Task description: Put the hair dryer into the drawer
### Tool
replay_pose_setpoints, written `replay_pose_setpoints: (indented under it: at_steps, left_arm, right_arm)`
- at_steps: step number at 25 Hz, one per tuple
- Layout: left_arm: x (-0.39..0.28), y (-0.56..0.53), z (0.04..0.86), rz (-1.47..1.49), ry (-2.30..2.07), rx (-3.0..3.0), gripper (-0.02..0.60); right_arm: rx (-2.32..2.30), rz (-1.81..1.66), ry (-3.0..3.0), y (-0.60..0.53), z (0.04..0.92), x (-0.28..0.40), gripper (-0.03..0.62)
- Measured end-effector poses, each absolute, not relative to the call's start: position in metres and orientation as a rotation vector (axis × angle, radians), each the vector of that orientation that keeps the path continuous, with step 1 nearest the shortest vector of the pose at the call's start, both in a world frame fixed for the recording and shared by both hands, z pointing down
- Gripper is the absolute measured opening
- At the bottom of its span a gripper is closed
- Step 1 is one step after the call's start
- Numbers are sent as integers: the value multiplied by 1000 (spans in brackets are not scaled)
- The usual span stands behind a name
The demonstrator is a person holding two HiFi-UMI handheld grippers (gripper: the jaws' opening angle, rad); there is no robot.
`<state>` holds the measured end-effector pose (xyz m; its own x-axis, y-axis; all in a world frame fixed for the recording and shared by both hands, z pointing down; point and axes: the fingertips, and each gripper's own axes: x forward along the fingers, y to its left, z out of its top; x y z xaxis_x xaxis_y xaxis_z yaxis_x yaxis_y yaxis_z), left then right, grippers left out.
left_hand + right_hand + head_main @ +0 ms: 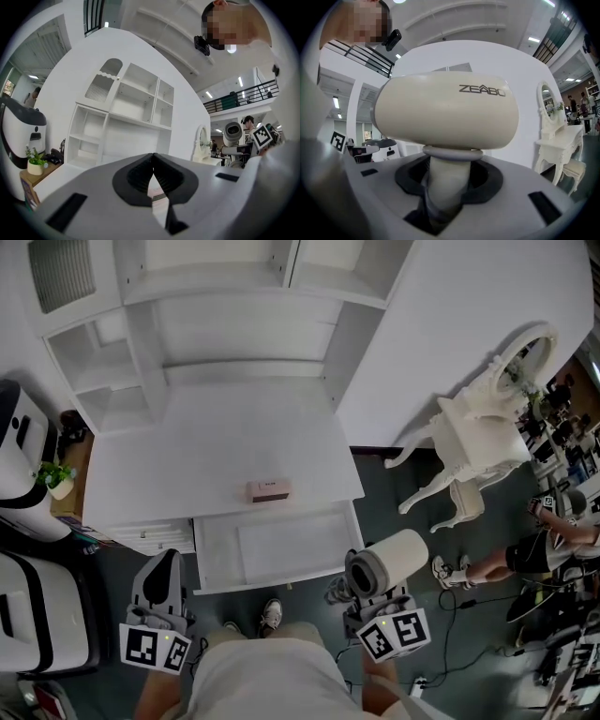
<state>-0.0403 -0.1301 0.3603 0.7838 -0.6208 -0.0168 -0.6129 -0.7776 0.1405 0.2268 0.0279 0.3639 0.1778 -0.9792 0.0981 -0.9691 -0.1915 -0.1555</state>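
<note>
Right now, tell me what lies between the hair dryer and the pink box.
Between hair dryer and pink box: the open drawer, in the head view.

A: What lies on the white desktop (225,446)?
B: 1 small pink box (269,490), near the front edge, with white shelves (225,329) behind.
A: And off to the sides?
B: A potted plant (56,476) at the left; an ornate white dressing table (478,442) with an oval mirror (523,357) at the right.

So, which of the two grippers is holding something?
The right gripper: its jaws clamp the handle of the cream hair dryer. The left gripper is shut on nothing.
</note>
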Motion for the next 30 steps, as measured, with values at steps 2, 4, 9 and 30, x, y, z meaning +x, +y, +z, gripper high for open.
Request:
replay_pose_setpoints:
  at_steps: [2, 4, 9, 30]
  left_arm:
    - [-33, -132, 362, -82, -1003, 2848, 15]
    - [-29, -134, 365, -61, -1024, 2844, 15]
    - [-30, -145, 377, 5, -1094, 2806, 15]
    - [-45, -156, 417, 148, -1324, 2663, 15]
  right_arm:
    - [-2360, -293, 1985, 20, 374, 234, 170]
    - [-2364, -310, 2016, 12, 385, 241, 170]
    - [-2407, -325, 2139, -12, 418, 252, 170]
    - [-2286, -276, 2979, -90, 589, 232, 170]
